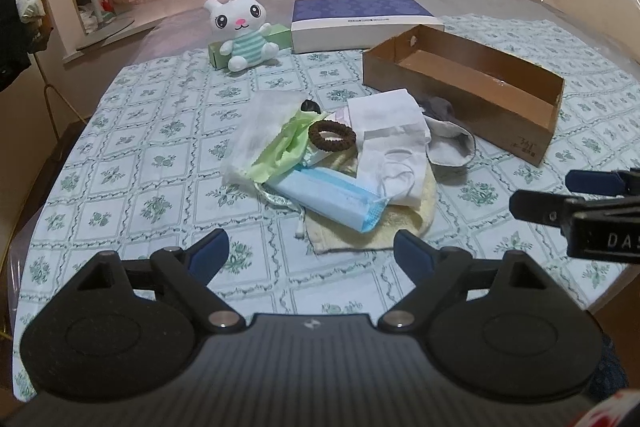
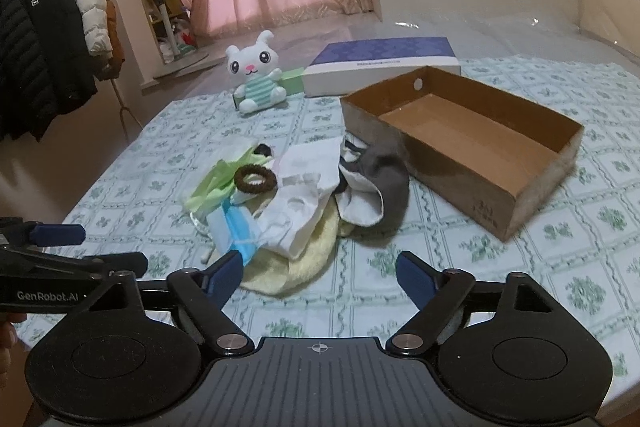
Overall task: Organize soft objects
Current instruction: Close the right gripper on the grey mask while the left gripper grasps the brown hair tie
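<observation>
Left gripper: mine, fingers spread wide, nothing between them, hanging short of the pile's near edge.
Right gripper: also spread and bare, over the towel's near corner.
Pile: the soft things lie heaped mid-cloth, just beside the box's near left corner.
Top layer: hair tie sits on the green wrapper; the mask and white cloth overlap the towel; the grey sock leans at the box wall.
Box: open, looks empty, to the pile's right.
First pick, I judge: something loose on top, mask or hair tie, not the towel under everything.
Grip: I'd pinch a free edge low, lift straight so neighbours don't drag.
Risk: cloth snagging the tie and scattering it.
Plush: far back, well apart; leave it for later.
</observation>
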Demonstrator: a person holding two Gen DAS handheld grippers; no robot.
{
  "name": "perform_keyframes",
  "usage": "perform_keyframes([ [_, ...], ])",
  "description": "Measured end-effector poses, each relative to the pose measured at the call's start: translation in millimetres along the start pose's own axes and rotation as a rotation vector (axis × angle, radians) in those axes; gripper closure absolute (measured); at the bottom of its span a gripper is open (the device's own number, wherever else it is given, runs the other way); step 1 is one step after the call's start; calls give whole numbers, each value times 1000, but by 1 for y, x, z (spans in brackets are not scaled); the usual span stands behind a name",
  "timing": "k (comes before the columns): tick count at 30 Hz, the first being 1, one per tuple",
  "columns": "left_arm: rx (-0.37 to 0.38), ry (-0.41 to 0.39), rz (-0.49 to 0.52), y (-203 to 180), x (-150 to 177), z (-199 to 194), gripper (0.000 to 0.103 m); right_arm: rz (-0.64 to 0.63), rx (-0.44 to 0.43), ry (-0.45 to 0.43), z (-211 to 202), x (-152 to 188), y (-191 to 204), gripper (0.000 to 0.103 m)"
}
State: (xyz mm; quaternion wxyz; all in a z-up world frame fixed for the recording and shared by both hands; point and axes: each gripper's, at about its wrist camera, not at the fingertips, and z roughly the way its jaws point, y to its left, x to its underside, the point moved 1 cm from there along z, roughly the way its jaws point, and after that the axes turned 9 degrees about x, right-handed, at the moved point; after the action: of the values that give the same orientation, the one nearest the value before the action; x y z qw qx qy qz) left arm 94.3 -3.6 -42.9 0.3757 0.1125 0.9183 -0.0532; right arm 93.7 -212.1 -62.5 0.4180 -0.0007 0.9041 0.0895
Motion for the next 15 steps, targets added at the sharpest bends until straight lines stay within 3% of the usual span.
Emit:
perform_keyframes([
  [5, 7, 6, 0, 7, -10, 19, 23, -4, -16, -1, 24, -12, 2, 40],
  [11, 15, 11, -11, 13, -20, 42, 26, 1, -40, 3, 53, -24, 3, 50],
  [15, 23, 19, -16, 16, -25, 57, 28, 7, -36, 11, 69, -29, 1, 51],
])
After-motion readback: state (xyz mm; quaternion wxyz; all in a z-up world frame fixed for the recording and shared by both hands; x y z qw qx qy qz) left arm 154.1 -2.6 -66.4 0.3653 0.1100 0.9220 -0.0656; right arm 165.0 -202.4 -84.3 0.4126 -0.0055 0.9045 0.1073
